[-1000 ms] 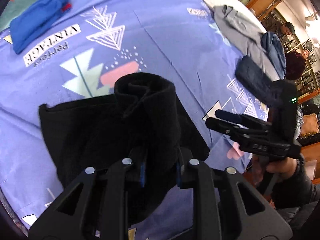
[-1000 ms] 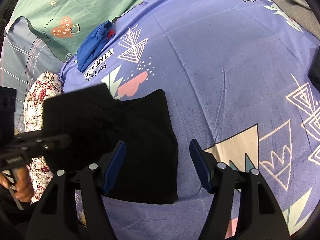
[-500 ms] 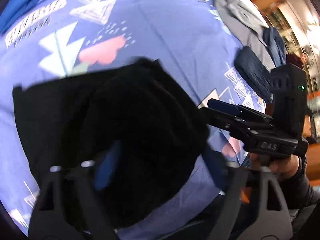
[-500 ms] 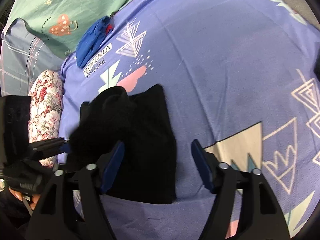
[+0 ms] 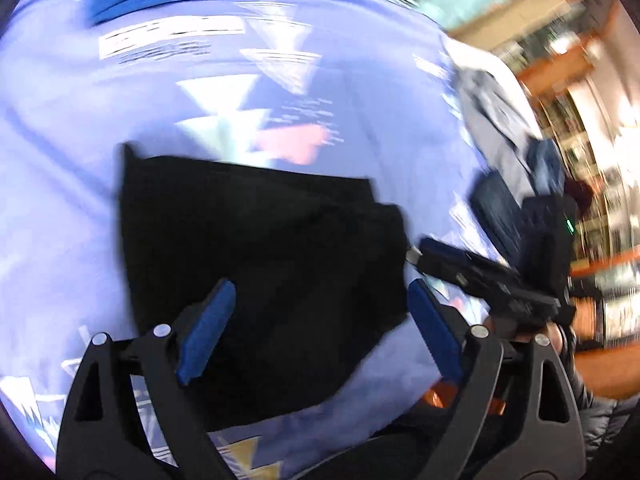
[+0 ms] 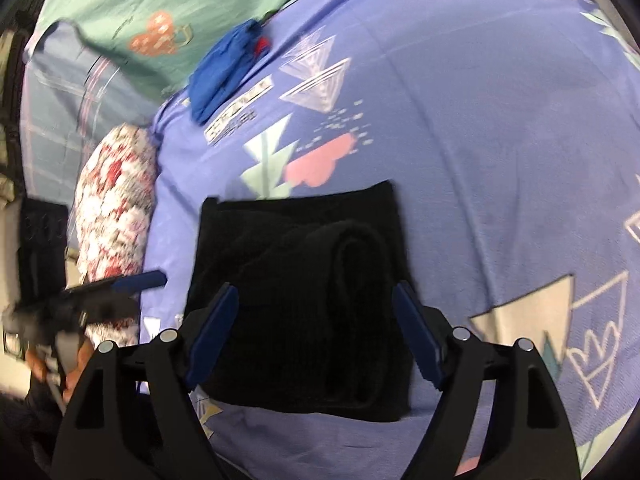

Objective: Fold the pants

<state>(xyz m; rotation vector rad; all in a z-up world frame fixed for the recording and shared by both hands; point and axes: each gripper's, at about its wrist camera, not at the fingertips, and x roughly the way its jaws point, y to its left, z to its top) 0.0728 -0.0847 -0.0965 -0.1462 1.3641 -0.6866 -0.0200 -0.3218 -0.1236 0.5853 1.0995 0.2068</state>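
Black pants (image 6: 304, 300) are seen folded into a squarish bundle, laid flat on the purple printed bedsheet (image 6: 460, 128) of a bed. A rolled fold is visible on the bundle's top in the right wrist view; the left wrist view is motion-blurred, so fold detail there cannot be read.

The left gripper (image 5: 316, 328) is held above the pants (image 5: 260, 260) with its blue pads (image 5: 208, 328) wide apart; its jaws have just been opening, and no cloth is pinched between them. The right gripper (image 6: 316, 332) is also spread over the pants, pads (image 6: 416, 340) clear of the fabric; its jaws have just been opening too, nothing clamped. Each gripper is caught in the other's camera: the right gripper (image 5: 480, 276) just beside the bundle's right edge, the left gripper (image 6: 100, 296) near the bundle's left edge, each carried in a hand (image 5: 560, 332).

Further out, a blue garment (image 6: 228, 72) is seen well apart from the pants, next to a printed text label on the sheet. A floral pillow (image 6: 116, 200) is placed at the sheet's left edge, with a green sheet (image 6: 160, 4) behind it. Grey and dark clothes (image 5: 500, 120) are piled at the sheet's far right edge, blurred. Wooden shelving (image 5: 580, 40) is visible beyond the bed.
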